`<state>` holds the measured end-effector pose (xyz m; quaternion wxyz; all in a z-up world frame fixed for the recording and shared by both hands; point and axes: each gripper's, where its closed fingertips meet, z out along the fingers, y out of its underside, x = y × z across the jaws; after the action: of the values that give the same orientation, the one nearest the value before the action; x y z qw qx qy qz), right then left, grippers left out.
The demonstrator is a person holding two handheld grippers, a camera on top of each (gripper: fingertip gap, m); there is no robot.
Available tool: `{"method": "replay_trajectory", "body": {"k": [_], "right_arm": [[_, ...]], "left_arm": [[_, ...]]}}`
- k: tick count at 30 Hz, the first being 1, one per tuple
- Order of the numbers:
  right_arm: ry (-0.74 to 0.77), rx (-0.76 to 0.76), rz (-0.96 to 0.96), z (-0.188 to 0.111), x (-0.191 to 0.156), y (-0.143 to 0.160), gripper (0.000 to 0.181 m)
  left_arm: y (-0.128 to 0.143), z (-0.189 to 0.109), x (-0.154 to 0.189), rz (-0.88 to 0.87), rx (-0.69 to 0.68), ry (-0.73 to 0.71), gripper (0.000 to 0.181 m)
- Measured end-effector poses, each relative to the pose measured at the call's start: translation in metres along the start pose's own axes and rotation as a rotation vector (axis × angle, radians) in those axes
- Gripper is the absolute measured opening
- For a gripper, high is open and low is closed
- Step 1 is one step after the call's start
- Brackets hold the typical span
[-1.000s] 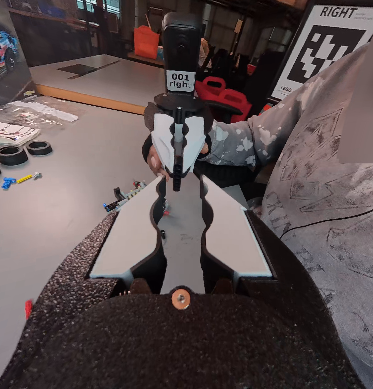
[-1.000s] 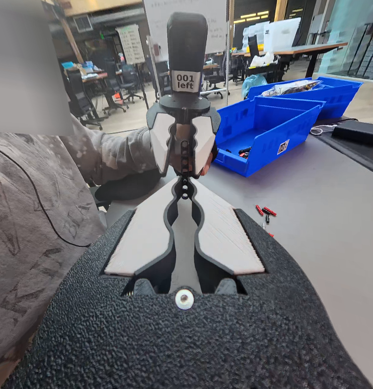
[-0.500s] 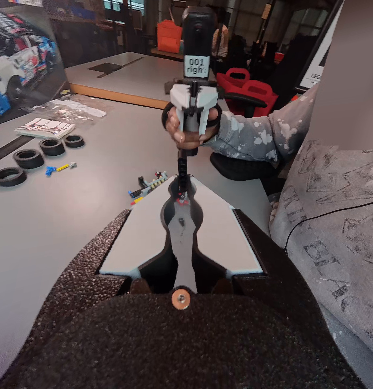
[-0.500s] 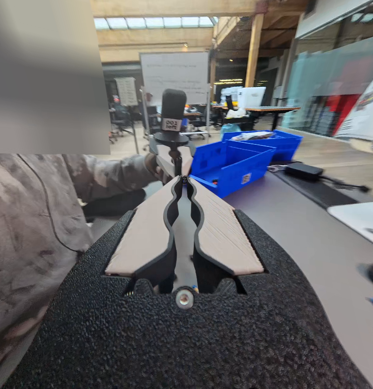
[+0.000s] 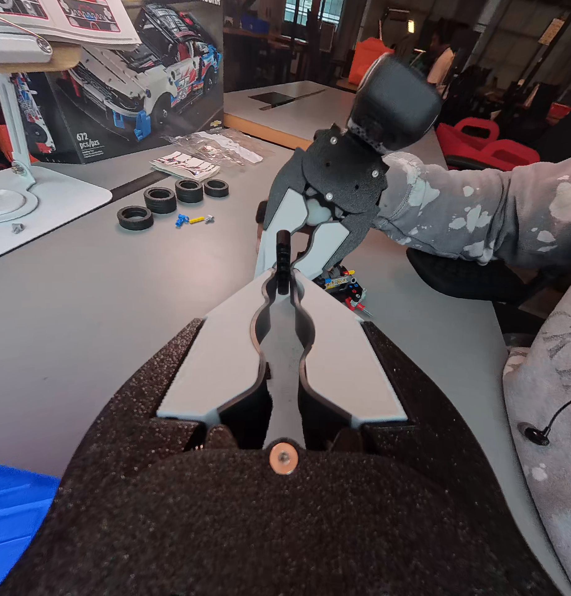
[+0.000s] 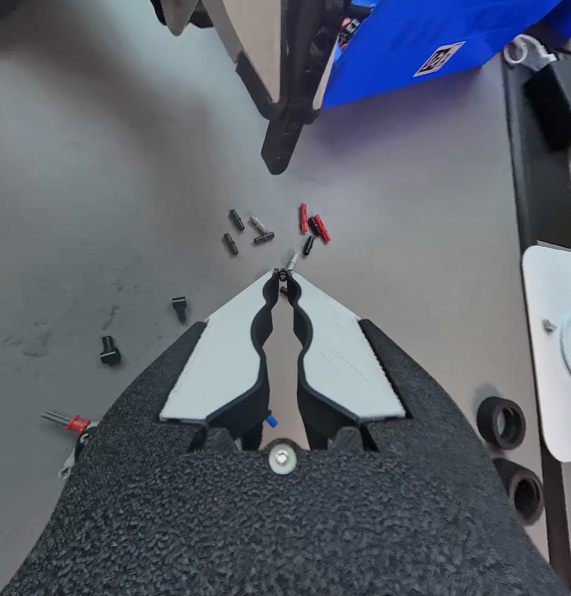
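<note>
My left gripper [image 5: 283, 274] is shut on the lower end of a black holed beam [image 5: 282, 251] and holds it upright above the grey table [image 5: 116, 306]. The beam also shows at the top of the right wrist view [image 6: 282, 142]. My right gripper [image 6: 282, 274] points down at the table, tips shut on a small black pin [image 6: 282, 276]. Just beyond the tips lie a grey pin [image 6: 292, 259], black pins [image 6: 236, 220] and red pins [image 6: 321, 227]. The right gripper's white fingers [image 5: 285, 213] stand just behind the beam.
A small brick assembly [image 5: 340, 285] lies behind the grippers. Black tyres [image 5: 174, 200], a sticker sheet [image 5: 184, 164] and a car-set box [image 5: 116, 80] are at the far left. A blue bin [image 6: 406, 42], a white stand base [image 6: 554, 322] and two black connectors [image 6: 109, 350] are near. The gap from one gripper's tips to the other's is roughly 9 cm.
My left gripper has shut on the black beam and taken it from the right gripper. The right gripper has swung down to the loose pins on the table.
</note>
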<state>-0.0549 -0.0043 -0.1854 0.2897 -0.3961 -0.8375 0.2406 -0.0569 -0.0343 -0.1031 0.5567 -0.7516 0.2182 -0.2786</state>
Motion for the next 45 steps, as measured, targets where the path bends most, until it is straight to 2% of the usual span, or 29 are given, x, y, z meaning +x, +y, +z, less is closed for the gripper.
{"method": "replay_trajectory", "body": {"k": [4,7,10,14,17,18,20,24,26,28,31,33,34,35,38,40,41,43,45], "right_arm": [[-0.105,-0.089,-0.035,0.029,0.001,0.007,0.006],[-0.111,-0.060,-0.005,0.030,0.004,0.002,0.017],[-0.097,0.092,0.074,0.008,0.008,-0.018,0.025],[-0.116,0.393,0.163,-0.045,-0.001,-0.059,0.029],[-0.145,0.510,0.206,-0.067,-0.015,-0.078,0.029],[-0.152,0.536,0.211,-0.070,-0.019,-0.083,0.027],[-0.155,0.575,0.223,-0.074,-0.023,-0.090,0.011],[-0.126,0.568,0.199,-0.080,-0.026,-0.089,0.007],[-0.065,0.481,0.146,-0.079,-0.026,-0.076,0.007],[-0.011,0.370,0.080,-0.077,-0.029,-0.061,0.007],[0.031,0.225,0.028,-0.073,-0.036,-0.043,0.007],[0.035,0.162,0.015,-0.067,-0.041,-0.036,0.008],[0.029,0.153,0.014,-0.065,-0.043,-0.035,0.008],[0.015,0.153,0.015,-0.063,-0.046,-0.035,0.009],[0.053,0.270,0.077,-0.074,-0.037,-0.049,0.009],[0.116,0.318,0.120,-0.088,-0.022,-0.051,0.012],[0.129,0.302,0.128,-0.093,-0.019,-0.046,0.014],[0.090,0.216,0.138,-0.095,-0.027,-0.027,0.018],[0.040,0.061,0.148,-0.089,-0.043,0.003,0.022]], "left_arm": [[0.000,-0.004,-0.003,-0.020,0.024,0.006,0.007],[0.000,-0.005,-0.001,-0.031,0.036,0.030,0.007],[-0.003,-0.005,0.004,-0.044,0.068,0.071,0.007],[-0.015,-0.006,0.016,-0.073,0.152,0.148,0.007],[-0.025,-0.007,0.028,-0.070,0.214,0.207,0.006],[-0.027,-0.006,0.032,-0.060,0.220,0.217,0.006],[-0.026,-0.004,0.039,-0.036,0.217,0.230,0.007],[-0.026,-0.003,0.047,-0.003,0.213,0.247,0.009],[-0.018,0.000,0.044,0.030,0.158,0.216,0.007],[-0.010,0.001,0.040,0.086,0.101,0.170,0.015],[0.002,0.006,0.039,0.201,0.006,0.121,0.025],[0.011,0.011,0.046,0.265,-0.051,0.119,0.026],[0.015,0.013,0.049,0.288,-0.076,0.122,0.022],[0.016,0.014,0.051,0.305,-0.087,0.122,0.009],[0.001,0.007,0.049,0.306,-0.046,0.094,0.007],[-0.020,-0.008,0.037,0.304,0.021,0.013,0.007],[-0.032,-0.020,0.021,0.312,0.050,-0.084,0.007],[-0.057,-0.057,-0.019,0.312,0.106,-0.323,0.007],[-0.065,-0.102,-0.064,0.277,0.085,-0.586,0.007]]}}
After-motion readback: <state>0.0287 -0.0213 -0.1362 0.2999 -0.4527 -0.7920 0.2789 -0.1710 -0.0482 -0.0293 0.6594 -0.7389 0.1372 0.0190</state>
